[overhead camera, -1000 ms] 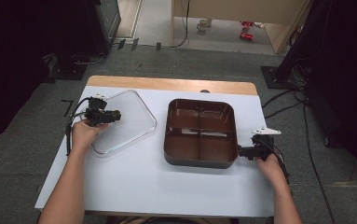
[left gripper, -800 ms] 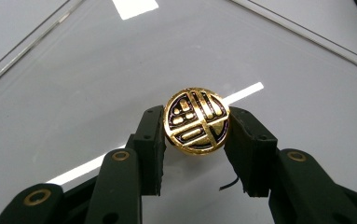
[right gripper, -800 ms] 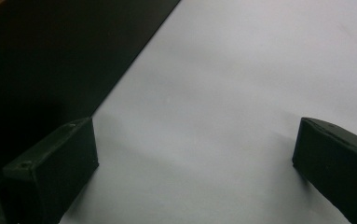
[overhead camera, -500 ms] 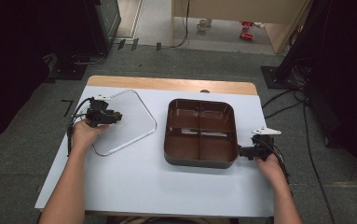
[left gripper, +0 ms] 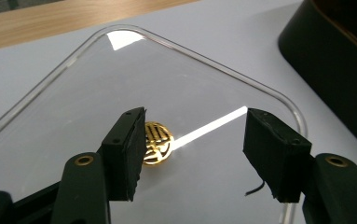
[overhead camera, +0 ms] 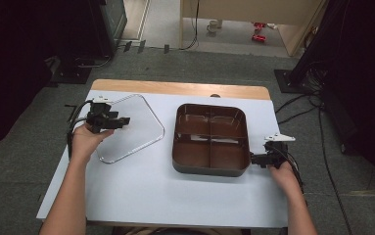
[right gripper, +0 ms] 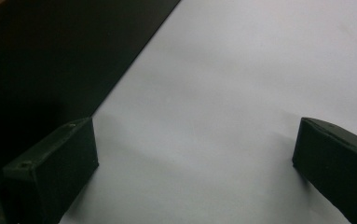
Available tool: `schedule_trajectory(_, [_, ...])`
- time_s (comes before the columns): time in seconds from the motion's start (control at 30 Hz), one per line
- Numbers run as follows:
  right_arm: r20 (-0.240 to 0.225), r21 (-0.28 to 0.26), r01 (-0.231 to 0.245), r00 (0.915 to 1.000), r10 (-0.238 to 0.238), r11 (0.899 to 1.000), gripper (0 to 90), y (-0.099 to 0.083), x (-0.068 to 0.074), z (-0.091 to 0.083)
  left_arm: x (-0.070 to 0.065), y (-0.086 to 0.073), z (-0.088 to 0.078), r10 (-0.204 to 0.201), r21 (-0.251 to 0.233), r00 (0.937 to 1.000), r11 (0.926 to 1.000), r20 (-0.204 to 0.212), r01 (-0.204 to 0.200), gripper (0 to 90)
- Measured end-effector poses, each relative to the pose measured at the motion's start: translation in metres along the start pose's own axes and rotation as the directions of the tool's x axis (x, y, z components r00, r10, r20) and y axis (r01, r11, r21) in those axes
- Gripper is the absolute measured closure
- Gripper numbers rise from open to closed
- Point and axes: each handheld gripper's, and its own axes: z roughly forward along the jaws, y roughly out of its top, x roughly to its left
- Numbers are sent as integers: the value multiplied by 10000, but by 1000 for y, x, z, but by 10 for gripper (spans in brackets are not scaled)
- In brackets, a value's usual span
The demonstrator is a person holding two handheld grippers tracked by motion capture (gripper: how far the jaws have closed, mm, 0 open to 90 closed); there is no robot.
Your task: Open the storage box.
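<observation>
Over the clear lid (overhead camera: 128, 128) | left gripper (left gripper: 192, 154) jaws just opened, nothing between | right gripper (overhead camera: 256, 159) apart beside brown tray (overhead camera: 211, 169) | lift straight up (don't bump lid)

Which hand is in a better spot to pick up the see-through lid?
Probably the left. The left tongs hang right over the clear lid, jaws apart with nothing between them. The right tongs sit open beside the brown tray, far from the lid.
</observation>
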Motion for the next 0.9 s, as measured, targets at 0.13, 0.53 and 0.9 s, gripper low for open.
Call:
schedule_trajectory(0.13, [3,2,2,10000,-2,10000,0,0,0,0,-12,0,-1,229,17,9995,9997,224,-230,376])
schedule_trajectory(0.53, [3,1,2,10000,-2,10000,0,0,0,0,-44,-10,0,624,-341,9919,9977,1105,-590,280])
schedule_trajectory(0.9, [1,7,-11,10000,11,10000,0,0,0,0,-78,-36,10,1456,-202,9811,9893,1270,-1442,234])
